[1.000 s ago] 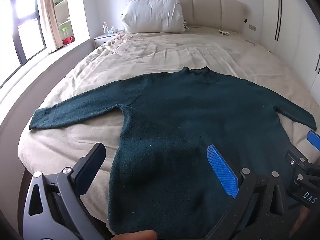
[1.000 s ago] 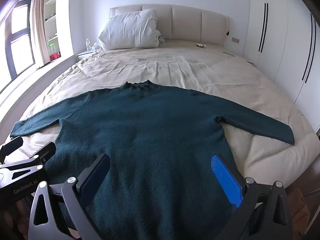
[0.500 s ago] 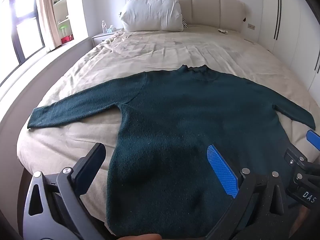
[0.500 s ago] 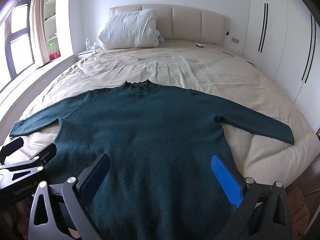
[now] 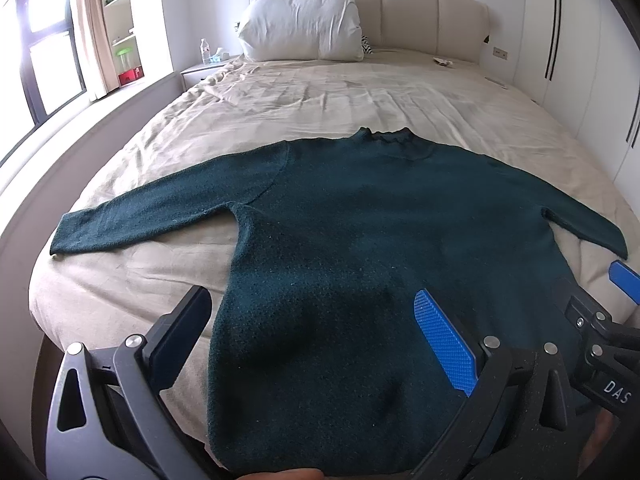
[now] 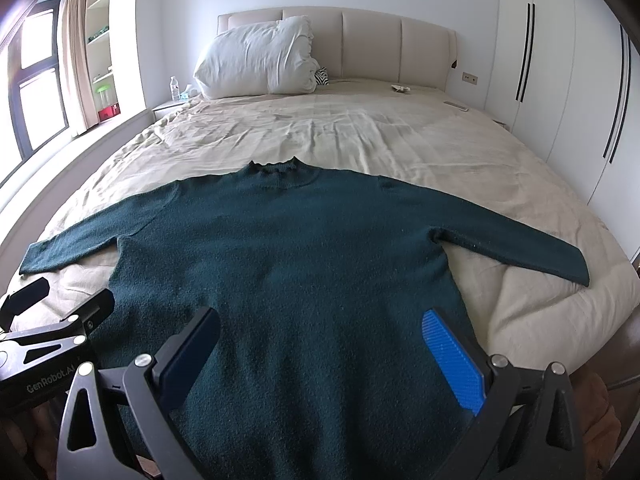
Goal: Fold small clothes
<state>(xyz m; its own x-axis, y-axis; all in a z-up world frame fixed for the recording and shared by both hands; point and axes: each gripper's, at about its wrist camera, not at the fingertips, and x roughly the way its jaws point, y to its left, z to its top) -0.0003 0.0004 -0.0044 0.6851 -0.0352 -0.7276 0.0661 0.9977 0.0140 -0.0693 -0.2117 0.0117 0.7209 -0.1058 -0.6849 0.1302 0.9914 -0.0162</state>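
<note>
A dark green sweater (image 5: 360,240) lies flat on the bed, collar away from me, both sleeves spread out sideways; it also shows in the right wrist view (image 6: 288,264). My left gripper (image 5: 312,316) is open and empty above the sweater's lower left hem. My right gripper (image 6: 320,336) is open and empty above the lower right part of the sweater. Each gripper appears at the edge of the other's view. The hem nearest me is hidden behind the gripper frames.
The beige bed sheet (image 5: 320,100) stretches far behind the sweater. A white pillow (image 6: 256,60) leans on the headboard. A nightstand with a water bottle (image 5: 205,51) stands at the left, by the window. White wardrobe doors (image 6: 560,80) line the right side.
Both grippers have drifted slightly; the sweater sits a little lower and farther in the left view. The sweater itself has not moved and both grippers stay open.
</note>
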